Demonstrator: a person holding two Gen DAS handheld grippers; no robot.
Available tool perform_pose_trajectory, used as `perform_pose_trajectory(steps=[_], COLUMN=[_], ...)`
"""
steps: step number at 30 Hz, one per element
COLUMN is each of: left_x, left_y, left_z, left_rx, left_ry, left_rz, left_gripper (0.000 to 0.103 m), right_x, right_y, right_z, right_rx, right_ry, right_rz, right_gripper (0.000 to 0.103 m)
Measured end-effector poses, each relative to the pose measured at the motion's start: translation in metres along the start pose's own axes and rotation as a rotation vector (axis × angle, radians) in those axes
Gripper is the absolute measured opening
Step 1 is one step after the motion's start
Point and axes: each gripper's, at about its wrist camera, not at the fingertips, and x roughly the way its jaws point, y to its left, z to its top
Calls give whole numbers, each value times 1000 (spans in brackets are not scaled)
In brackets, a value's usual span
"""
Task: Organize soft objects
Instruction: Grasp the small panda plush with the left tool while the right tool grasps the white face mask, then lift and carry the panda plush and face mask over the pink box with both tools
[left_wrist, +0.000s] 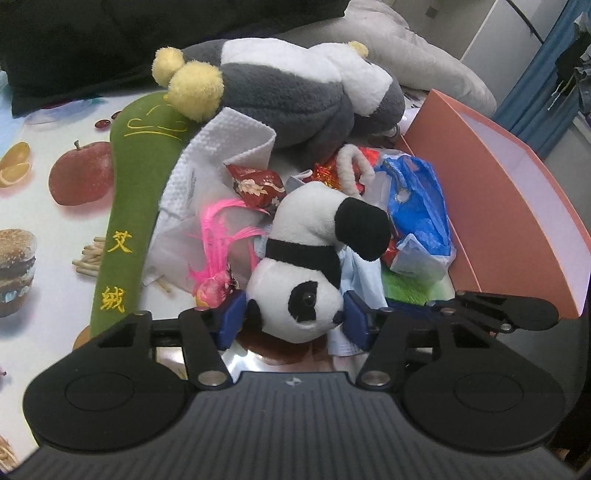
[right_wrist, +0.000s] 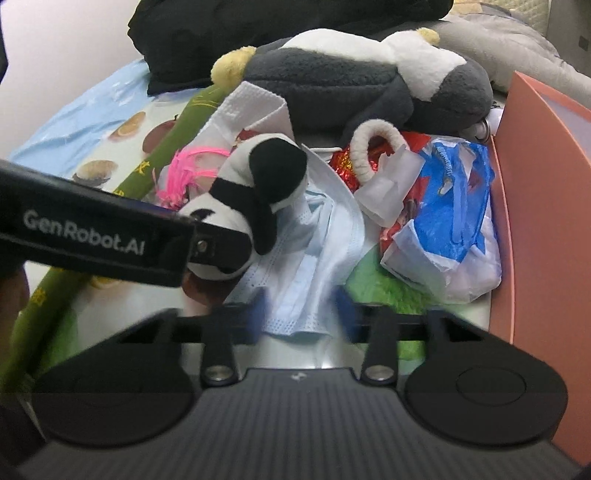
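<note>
My left gripper (left_wrist: 295, 319) is shut on the head of a small panda plush (left_wrist: 314, 254), its blue pads pressed on both sides. The same panda (right_wrist: 255, 192) shows in the right wrist view with the left gripper's black arm (right_wrist: 92, 236) reaching in from the left. My right gripper (right_wrist: 301, 314) is open, its blurred blue fingers either side of a light blue face mask (right_wrist: 317, 258) without touching it. Behind lie a big grey and white plush (left_wrist: 295, 88), a green plush stick (left_wrist: 125, 206) with yellow characters, and a white waffle cloth (left_wrist: 207, 166).
An orange box (left_wrist: 498, 206) with white inside stands at the right; it also shows in the right wrist view (right_wrist: 543, 221). Snack wrappers (left_wrist: 258, 184), a blue and white plastic bag (left_wrist: 417, 210), a pink feather toy (left_wrist: 218, 254) and a green fuzzy thing (right_wrist: 384, 291) clutter the fruit-print tablecloth (left_wrist: 37, 206).
</note>
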Motion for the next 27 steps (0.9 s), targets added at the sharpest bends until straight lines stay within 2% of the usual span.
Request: perform_pose_trajectory(steps=[2,5,9,15,27], left_x=[-3,-12,-28,-55,-92], left_y=[0,-4,-9,-19,-24], left_z=[-1,-3,-11,-32,-94], left_rx=[-12,-7,-10,-38,-125], left_ry=[-5,-15,-31,-52,-39], left_rz=[2,4,5,10,49], left_gripper=[62,61,61,61,61], right_x=[-3,-11,-28,-55,-100], right_y=[-1,-4,-9,-6,-3], right_z=[0,0,-1,-15,-69], right_rx=[9,29,97,107,148], right_ry=[8,20,22,9,52], right_rz=[8,11,28,-4,-28], right_gripper=[13,8,7,6,7])
